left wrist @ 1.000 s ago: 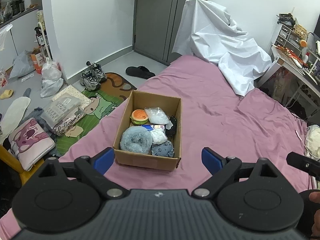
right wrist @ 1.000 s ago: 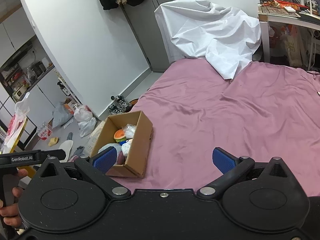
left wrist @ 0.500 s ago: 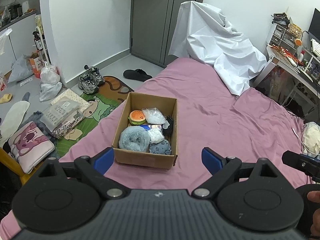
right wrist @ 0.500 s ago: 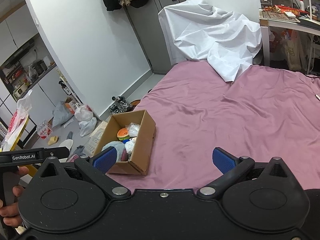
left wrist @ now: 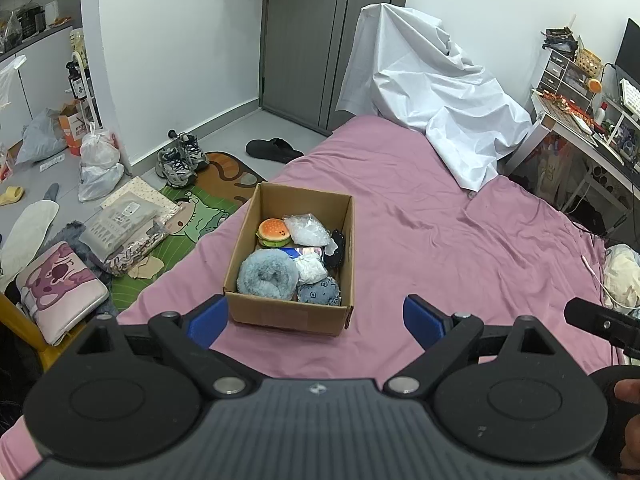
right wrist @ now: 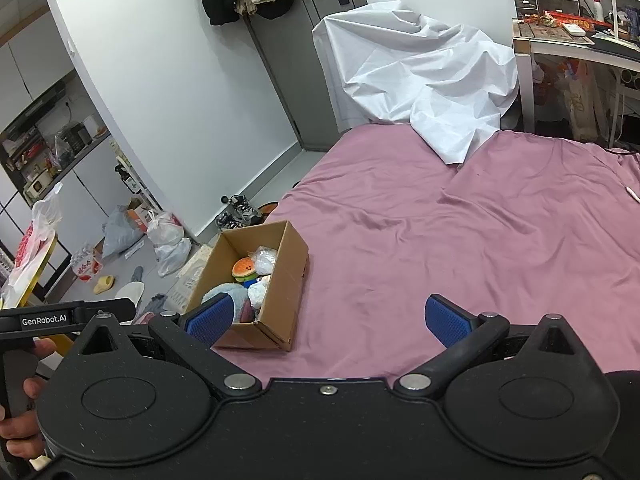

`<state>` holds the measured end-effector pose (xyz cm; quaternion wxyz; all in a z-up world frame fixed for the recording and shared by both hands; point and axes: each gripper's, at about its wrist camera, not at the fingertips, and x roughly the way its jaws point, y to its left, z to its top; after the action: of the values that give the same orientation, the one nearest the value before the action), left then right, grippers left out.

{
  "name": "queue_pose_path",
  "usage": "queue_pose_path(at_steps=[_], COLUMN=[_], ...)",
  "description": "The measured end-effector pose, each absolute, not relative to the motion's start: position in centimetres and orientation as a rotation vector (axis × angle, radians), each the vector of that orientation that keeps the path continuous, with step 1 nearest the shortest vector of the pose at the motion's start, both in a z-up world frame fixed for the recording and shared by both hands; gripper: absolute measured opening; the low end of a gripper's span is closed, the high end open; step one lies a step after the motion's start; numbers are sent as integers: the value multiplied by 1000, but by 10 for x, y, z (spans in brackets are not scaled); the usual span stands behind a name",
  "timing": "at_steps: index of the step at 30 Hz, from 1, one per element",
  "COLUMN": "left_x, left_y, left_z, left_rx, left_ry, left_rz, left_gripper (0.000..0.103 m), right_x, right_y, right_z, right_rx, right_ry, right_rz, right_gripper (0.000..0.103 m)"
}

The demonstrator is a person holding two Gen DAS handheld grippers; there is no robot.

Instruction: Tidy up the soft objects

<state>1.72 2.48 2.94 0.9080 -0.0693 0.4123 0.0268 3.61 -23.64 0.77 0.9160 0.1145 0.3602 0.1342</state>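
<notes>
One cardboard box (left wrist: 291, 312) on bed, w/ burger plush (left wrist: 273, 231), fluffy blue plush (left wrist: 267, 274); both claws apart, empty.

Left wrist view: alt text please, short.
An open cardboard box of soft toys, including a burger plush and a fluffy blue cushion, sits on a pink bed. The empty left gripper hangs open before it.

Evenly lit, soft indoor light, no clear source. Faint shadow under box (left wrist: 289, 317) on bed (left wrist: 460, 248). Mild sheen on white sheet (right wrist: 420, 68) at 12 o'clock. Sharp at centre, no motion blur. Strong fisheye bending at edges, walls curved toward 9 and 3 o'clock.
</notes>
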Motion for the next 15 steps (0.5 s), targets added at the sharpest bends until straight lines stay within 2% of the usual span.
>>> queue_pose_path(at_steps=[15], left_x=[14], left_y=[25], left_z=[30], left_rx=[-145], left_ry=[849], left_rz=[59], left_gripper=[93], right_x=[33], right_y=[-235], right_z=[9], right_rx=[232], right_ry=[736], right_rz=[274], right_gripper=[103])
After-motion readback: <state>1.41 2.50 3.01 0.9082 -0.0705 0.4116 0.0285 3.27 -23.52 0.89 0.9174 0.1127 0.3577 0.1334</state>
